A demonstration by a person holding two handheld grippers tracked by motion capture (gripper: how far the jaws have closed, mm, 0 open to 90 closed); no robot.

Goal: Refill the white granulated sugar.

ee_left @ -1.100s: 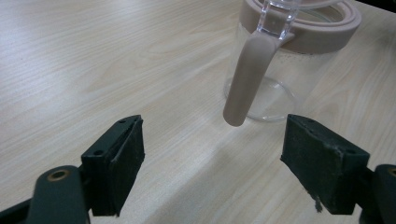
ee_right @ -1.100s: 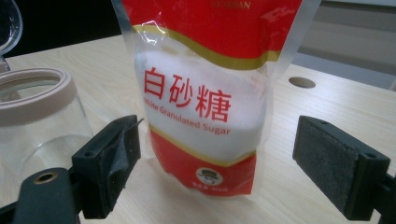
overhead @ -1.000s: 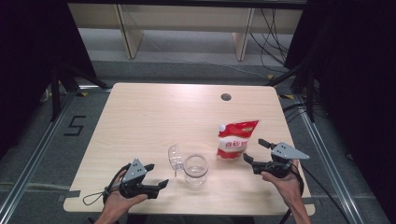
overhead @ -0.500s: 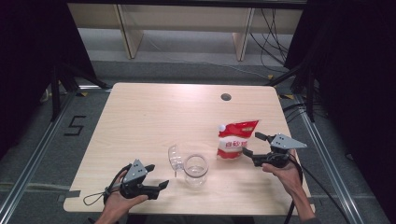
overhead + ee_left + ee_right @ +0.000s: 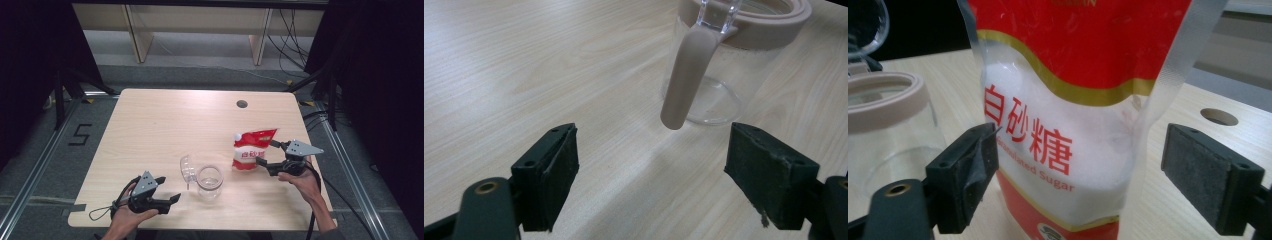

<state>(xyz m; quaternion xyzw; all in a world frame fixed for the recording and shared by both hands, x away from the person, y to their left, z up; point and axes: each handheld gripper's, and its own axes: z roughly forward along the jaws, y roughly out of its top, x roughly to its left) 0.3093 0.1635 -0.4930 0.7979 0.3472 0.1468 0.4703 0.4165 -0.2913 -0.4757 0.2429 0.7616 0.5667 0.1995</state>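
Red sugar bag (image 5: 1068, 125) upright between wide right tool (image 5: 1083, 175) jaws, seemingly untouched | left tool (image 5: 654, 175) wide, facing jar (image 5: 724, 60)

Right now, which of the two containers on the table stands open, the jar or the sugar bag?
The glass jar: its clear lid is flipped back, leaving the mouth open. The red sugar bag stands upright, its white cap on.
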